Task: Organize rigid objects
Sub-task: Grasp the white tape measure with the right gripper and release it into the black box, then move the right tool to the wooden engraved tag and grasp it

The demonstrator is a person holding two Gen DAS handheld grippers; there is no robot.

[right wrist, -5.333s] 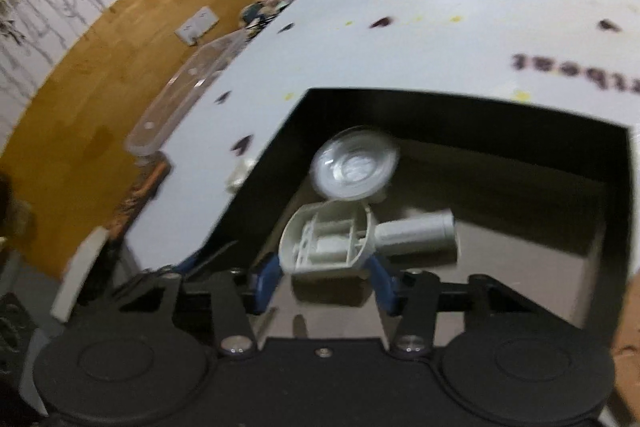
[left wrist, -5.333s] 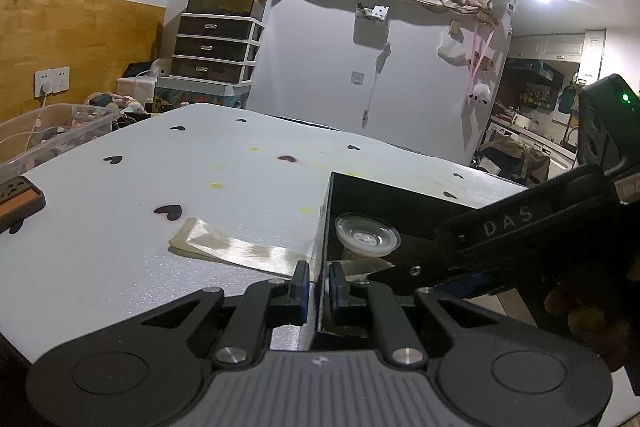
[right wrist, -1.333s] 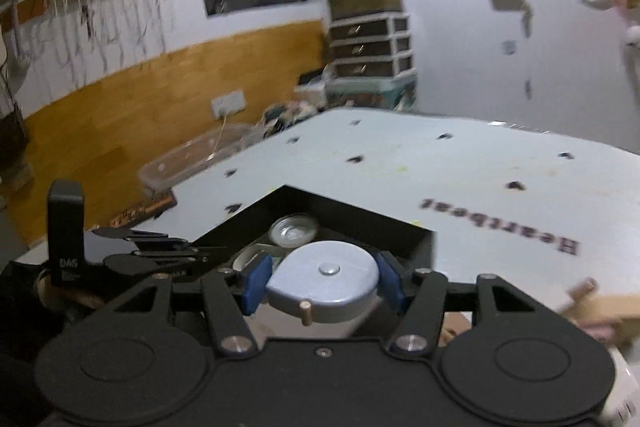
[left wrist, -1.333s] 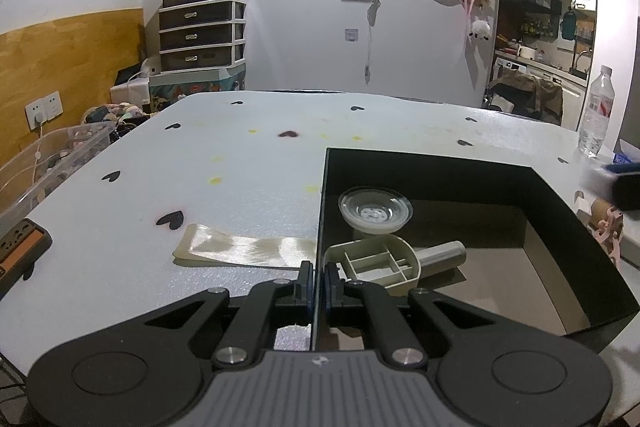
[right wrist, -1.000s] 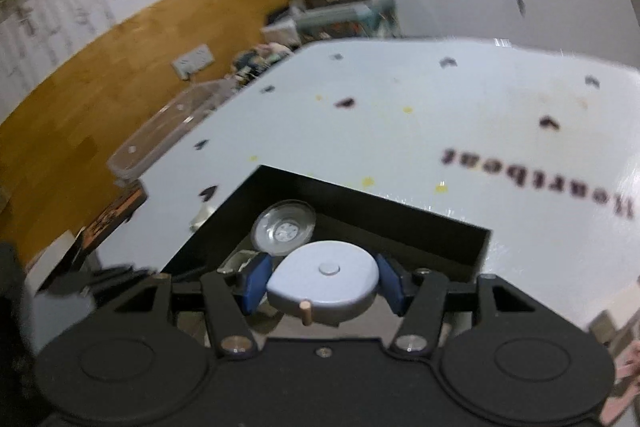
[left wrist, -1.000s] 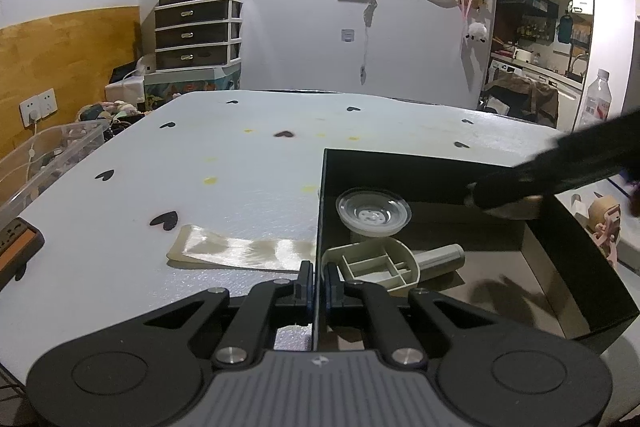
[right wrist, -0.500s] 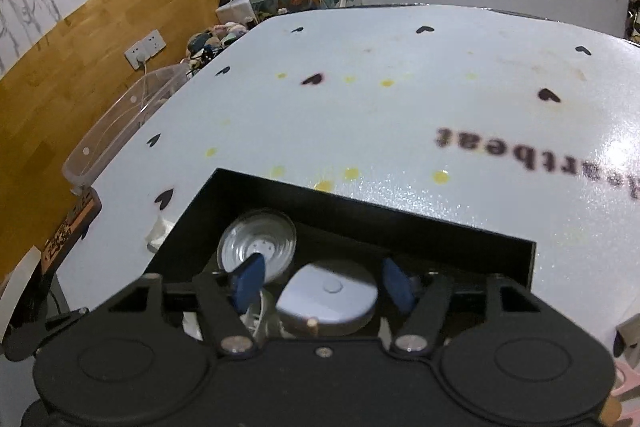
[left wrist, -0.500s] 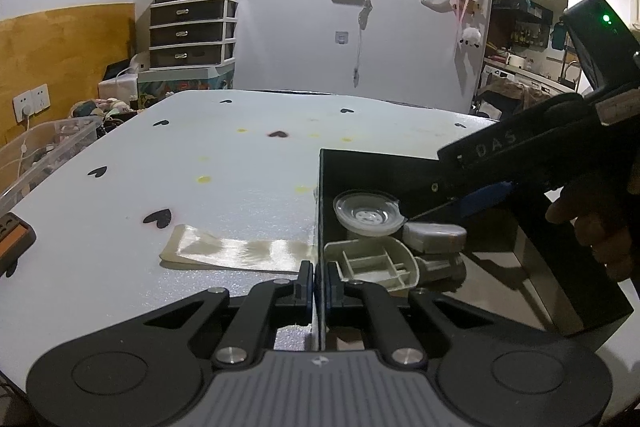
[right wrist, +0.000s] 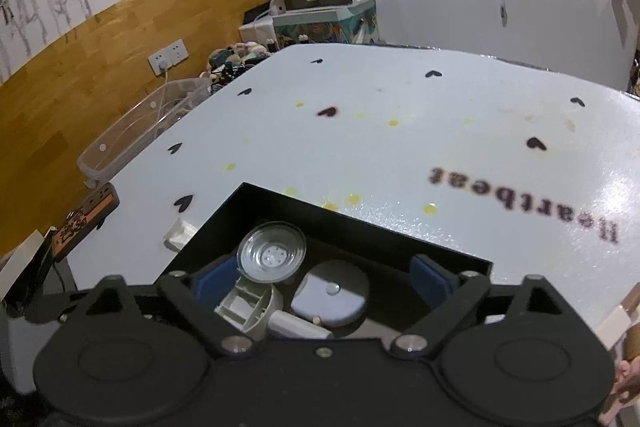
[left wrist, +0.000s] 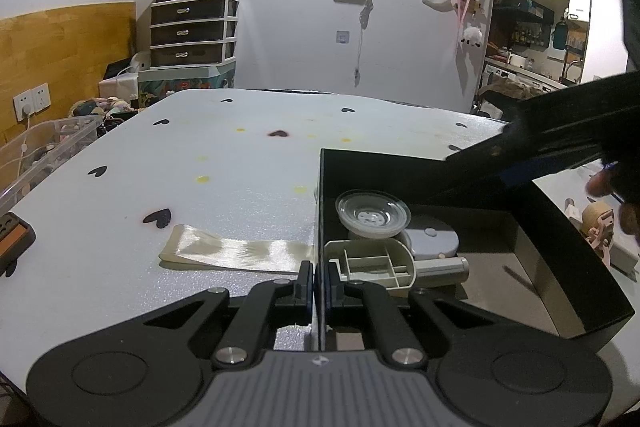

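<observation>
Left wrist view: no legible writing here. The left gripper (left wrist: 319, 277) is clamped on the near-left wall of the black box (left wrist: 560, 227), one finger outside, one inside. Inside, toward 12 o'clock from the fingertips, the clear suction cup (left wrist: 373, 214) leans over the round grey disc (left wrist: 434, 239); the grey compartment piece (left wrist: 374, 267) lies nearest, its tube pointing to 3 o'clock. The box floor beyond, at 2 o'clock, is bare. A cream ribbon (left wrist: 236, 251) lies on the white table (left wrist: 200, 187) at 10 o'clock, touching the box wall. The right gripper's dark arm crosses the far corner at 2 o'clock.

Right wrist view: the table reads "Heartbeat" (right wrist: 524, 203), printed upside down at 2 o'clock — unseen from the left. The right gripper (right wrist: 324, 281) is spread wide, holding nothing, above the disc (right wrist: 330, 293) and cup (right wrist: 272, 257). An orange-faced power strip (right wrist: 86, 217) sits at the table edge, 9 o'clock.
</observation>
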